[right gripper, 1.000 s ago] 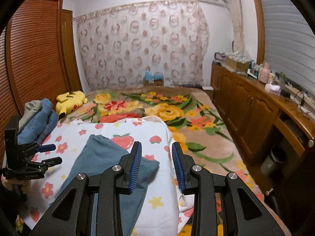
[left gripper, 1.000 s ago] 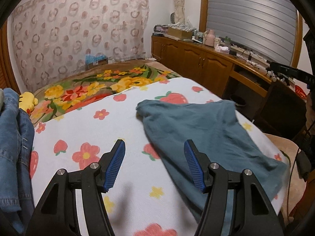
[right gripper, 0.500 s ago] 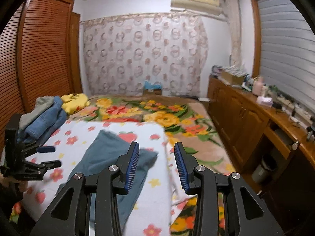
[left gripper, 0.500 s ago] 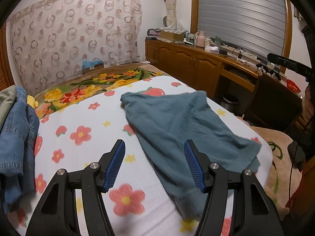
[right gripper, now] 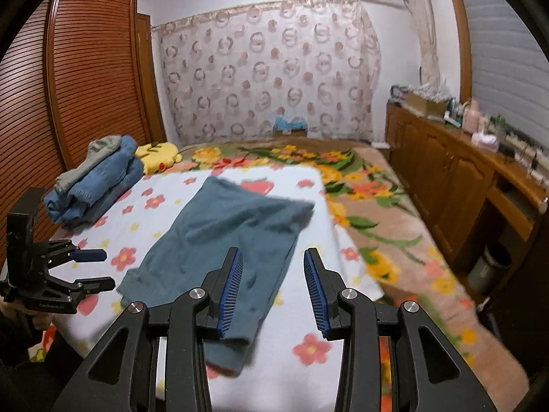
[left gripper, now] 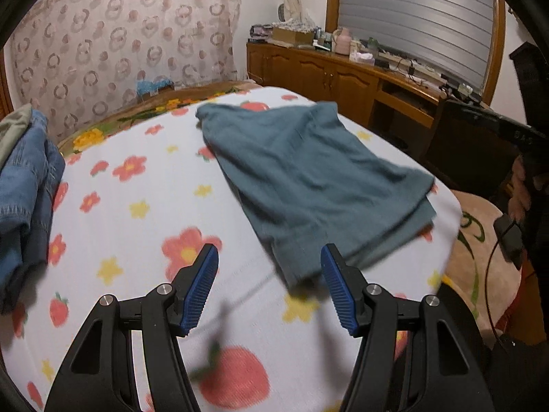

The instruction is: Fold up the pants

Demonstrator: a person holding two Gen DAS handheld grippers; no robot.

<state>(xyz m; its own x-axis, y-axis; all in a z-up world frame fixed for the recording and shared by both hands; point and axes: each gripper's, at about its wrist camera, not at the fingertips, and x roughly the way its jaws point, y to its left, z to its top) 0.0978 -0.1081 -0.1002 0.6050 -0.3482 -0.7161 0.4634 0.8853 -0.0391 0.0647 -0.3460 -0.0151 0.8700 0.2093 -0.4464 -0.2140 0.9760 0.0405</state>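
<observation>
Pants (left gripper: pixel 308 178), teal and partly folded, lie flat on a white blanket (left gripper: pixel 137 226) printed with flowers and strawberries, which covers the near part of the bed.

Left gripper (left gripper: pixel 269 288): jaws spread apart, nothing between the blue ribbed pads (left gripper: pixel 202 288). It hovers above the blanket, with the nearest pants edge just beyond its right-hand pad.

Right gripper (right gripper: pixel 272 288): jaws spread apart, nothing held. Its blue pads (right gripper: pixel 230 288) hover over the lower end of the pants (right gripper: pixel 223 237); contact with the cloth cannot be confirmed. In the right wrist view the left gripper (right gripper: pixel 92 269) appears at the left edge, apart from the pants.

Surroundings:
- A stack of denim clothes (right gripper: pixel 99 182) rests on the blanket's left side, with a yellow plush toy (right gripper: pixel 158 154) just behind it.
- A floral bedspread (right gripper: pixel 370 199) extends beyond the blanket.
- A wooden cabinet (right gripper: pixel 456 185) runs along the right wall.
- A patterned curtain (right gripper: pixel 267 72) hangs behind the bed.
</observation>
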